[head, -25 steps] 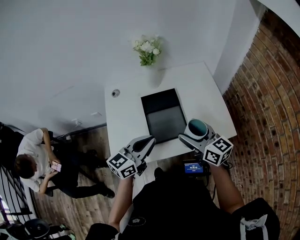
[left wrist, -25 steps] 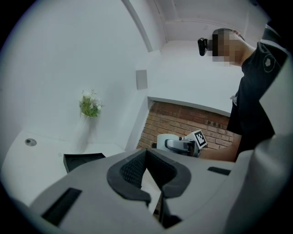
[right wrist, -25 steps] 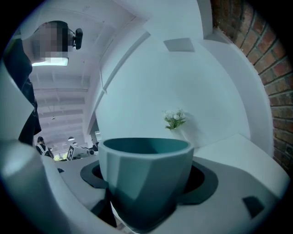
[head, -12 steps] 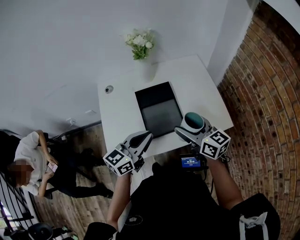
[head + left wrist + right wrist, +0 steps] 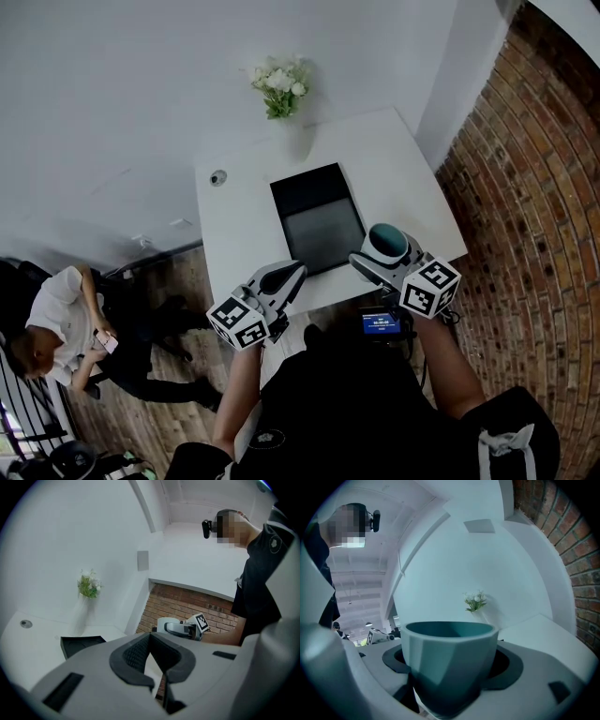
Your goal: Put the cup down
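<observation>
1. The cup (image 5: 449, 663) is teal with faceted sides, and it's sitting upright: mouth straight up, long axis vertical, no tilt I can spot.
2. The right gripper (image 5: 450, 686) has its fingers clamped on the cup's lower half, one on each side, with the rim poking up above them.
3. From the head view, the cup (image 5: 391, 244) hangs in the right gripper (image 5: 382, 259) over the near edge of the white counter (image 5: 403, 178), just right of the black tray (image 5: 317, 220). I can't tell whether its base touches the counter.
4. Looking into the cup, all I can make out is its own teal inner wall.
5. The tray lies flat mid-counter, with its long side running away from the person. It shows a dark band at the far end and a greyish floor.
6. The left gripper (image 5: 157, 667) has its fingers pressed together with nothing between them. In the head view, the left gripper (image 5: 292, 276) sits at the counter's near edge, beside the tray's near left corner.
7. White flowers (image 5: 277, 84) stand in a white vase (image 5: 291, 141) at the counter's far edge, with a small round thing (image 5: 217, 177) near the far left corner.
</observation>
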Action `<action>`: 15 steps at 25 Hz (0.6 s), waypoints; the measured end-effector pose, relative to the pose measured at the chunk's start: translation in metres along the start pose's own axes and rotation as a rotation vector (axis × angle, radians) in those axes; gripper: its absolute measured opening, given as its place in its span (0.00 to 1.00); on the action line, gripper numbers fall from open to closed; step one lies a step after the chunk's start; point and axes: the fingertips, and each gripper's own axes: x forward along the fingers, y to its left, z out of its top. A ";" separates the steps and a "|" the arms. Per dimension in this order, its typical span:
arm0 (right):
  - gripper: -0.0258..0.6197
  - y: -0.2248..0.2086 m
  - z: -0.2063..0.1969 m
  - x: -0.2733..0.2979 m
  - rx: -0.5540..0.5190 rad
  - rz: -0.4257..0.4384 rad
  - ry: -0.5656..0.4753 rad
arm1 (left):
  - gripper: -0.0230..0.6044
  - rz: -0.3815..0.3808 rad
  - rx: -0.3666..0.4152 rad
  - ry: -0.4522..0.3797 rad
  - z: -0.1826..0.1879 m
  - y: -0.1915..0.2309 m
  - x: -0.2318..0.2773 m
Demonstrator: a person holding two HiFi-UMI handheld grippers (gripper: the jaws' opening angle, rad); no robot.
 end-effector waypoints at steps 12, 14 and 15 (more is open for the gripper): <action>0.67 -0.007 -0.005 0.011 -0.001 0.031 0.032 | 0.05 0.007 0.003 0.009 0.002 0.003 0.007; 0.67 -0.013 -0.009 0.018 -0.006 0.035 0.051 | 0.05 0.015 -0.003 0.011 0.002 0.006 0.009; 0.67 -0.017 -0.011 0.023 -0.011 0.037 0.063 | 0.05 0.021 -0.005 0.014 0.002 0.009 0.010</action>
